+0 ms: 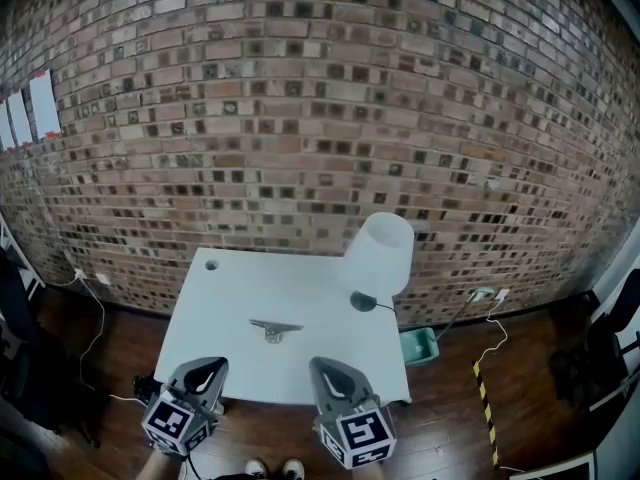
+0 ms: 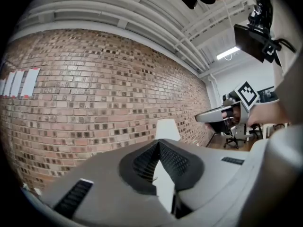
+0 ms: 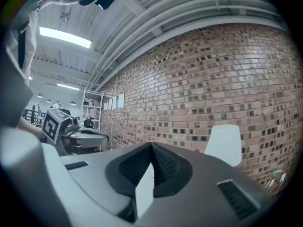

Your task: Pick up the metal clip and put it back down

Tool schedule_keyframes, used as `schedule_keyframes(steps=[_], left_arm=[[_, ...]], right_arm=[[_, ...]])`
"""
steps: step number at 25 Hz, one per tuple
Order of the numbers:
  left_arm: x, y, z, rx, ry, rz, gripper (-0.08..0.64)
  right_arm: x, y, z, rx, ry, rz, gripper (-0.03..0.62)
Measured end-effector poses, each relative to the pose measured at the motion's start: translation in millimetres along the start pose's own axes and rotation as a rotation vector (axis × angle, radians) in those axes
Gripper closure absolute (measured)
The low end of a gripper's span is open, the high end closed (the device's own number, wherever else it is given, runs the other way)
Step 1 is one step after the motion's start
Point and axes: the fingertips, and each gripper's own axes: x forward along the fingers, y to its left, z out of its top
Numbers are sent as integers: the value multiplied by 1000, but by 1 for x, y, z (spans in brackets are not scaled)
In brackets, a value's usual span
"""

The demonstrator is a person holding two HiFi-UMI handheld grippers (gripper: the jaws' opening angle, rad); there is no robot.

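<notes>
Near the middle of the white table [image 1: 230, 288], the metal clip [image 1: 272, 329] is seen lying untouched. Lower in the frame, the left gripper [image 1: 206, 374] and the right gripper [image 1: 330, 374] are held clenched and empty. The clip could be shoved toward the lamp [image 1: 381, 254] if the jaws are not opened first.
</notes>
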Motion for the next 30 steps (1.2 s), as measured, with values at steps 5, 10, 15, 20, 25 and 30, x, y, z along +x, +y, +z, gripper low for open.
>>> schedule_keyframes(steps=[5, 10, 15, 20, 25, 30], left_arm=[[5, 23, -10, 15, -12, -3, 552], [4, 33, -20, 17, 1, -51, 552], [-6, 35, -35, -36, 36, -100, 552], [-8, 58, -56, -68, 63, -91, 552], [6, 83, -78, -85, 103, -48, 552], [36, 100, -90, -143, 124, -12, 552]], right_arm=[[24, -2, -8, -59, 45, 0, 612], [57, 8, -28, -216, 148, 1, 607], [94, 3, -66, -262, 269, -10, 579], [137, 1, -100, -498, 411, -17, 565], [182, 6, -160, -747, 557, 69, 563], [218, 4, -236, -855, 678, 189, 560]])
